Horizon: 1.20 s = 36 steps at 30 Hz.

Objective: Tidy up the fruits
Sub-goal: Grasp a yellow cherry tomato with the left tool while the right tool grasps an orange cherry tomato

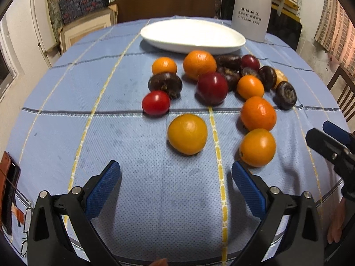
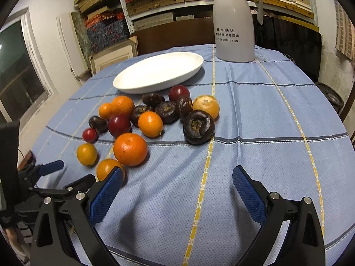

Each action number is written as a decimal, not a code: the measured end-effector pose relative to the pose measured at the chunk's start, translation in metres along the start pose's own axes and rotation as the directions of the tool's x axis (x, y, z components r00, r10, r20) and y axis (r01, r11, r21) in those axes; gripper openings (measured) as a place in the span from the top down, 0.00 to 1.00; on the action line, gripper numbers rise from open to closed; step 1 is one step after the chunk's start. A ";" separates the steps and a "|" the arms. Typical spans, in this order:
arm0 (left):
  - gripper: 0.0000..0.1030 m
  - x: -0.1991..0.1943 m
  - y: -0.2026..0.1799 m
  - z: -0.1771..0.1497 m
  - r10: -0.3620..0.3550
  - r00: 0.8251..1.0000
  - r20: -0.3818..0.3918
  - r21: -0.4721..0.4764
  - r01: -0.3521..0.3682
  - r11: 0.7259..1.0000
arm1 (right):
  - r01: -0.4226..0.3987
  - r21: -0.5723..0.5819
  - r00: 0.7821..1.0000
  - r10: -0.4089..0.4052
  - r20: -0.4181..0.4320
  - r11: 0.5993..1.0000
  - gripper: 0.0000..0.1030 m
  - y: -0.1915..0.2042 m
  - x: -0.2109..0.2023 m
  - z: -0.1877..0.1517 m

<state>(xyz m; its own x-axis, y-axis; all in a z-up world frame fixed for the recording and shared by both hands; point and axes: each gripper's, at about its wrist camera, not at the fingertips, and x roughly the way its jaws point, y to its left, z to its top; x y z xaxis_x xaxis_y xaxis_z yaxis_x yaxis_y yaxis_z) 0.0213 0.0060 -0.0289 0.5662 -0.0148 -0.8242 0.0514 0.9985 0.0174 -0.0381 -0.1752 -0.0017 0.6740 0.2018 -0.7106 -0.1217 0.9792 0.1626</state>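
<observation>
A white oval plate (image 1: 193,36) (image 2: 158,72) lies empty at the back of the blue-clothed table. In front of it sit several oranges, dark brown water chestnuts, red plums and a small red tomato (image 1: 156,102) (image 2: 90,135). The nearest orange (image 1: 187,133) lies just ahead of my left gripper (image 1: 176,175), which is open and holds nothing. My right gripper (image 2: 177,178) is also open and empty, with an orange (image 2: 108,169) touching or just behind its left finger tip. A big dark chestnut (image 2: 199,126) sits ahead of it.
A grey-white thermos jug (image 1: 253,8) (image 2: 235,24) stands behind the plate to the right. The other gripper shows at the right edge (image 1: 332,148) and at the left (image 2: 51,177). A phone in a brown case (image 1: 8,190) lies at the table's left edge. Shelves and boxes fill the background.
</observation>
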 end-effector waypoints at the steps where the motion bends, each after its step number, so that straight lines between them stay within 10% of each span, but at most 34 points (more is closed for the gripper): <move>1: 0.04 0.004 0.000 0.000 0.000 1.000 -0.012 0.002 0.000 1.000 | 0.007 -0.015 1.000 -0.007 -0.020 1.000 0.03 0.002 0.003 -0.001; 10: 0.04 0.012 0.005 0.001 -0.031 0.999 -0.042 0.048 0.033 0.998 | 0.007 -0.076 0.985 -0.020 -0.171 0.997 0.03 -0.007 0.027 -0.006; 27: 0.04 0.024 -0.001 0.022 -0.090 0.996 -0.019 0.100 0.092 0.991 | -0.002 -0.186 0.979 -0.036 -0.201 0.982 0.03 -0.005 0.032 -0.003; 36: 0.53 0.022 0.003 0.030 -0.121 0.992 0.027 0.141 0.116 0.983 | -0.156 -0.099 0.976 0.138 -0.168 0.983 0.19 -0.019 0.023 0.001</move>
<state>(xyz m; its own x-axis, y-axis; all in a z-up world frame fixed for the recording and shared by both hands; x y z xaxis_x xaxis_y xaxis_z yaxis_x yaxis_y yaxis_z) 0.0586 0.0070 -0.0304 0.5776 -0.1365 -0.8048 0.2319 0.9727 0.0015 -0.0195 -0.1897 -0.0206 0.5185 0.3359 -0.7863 -0.2970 0.9331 0.2028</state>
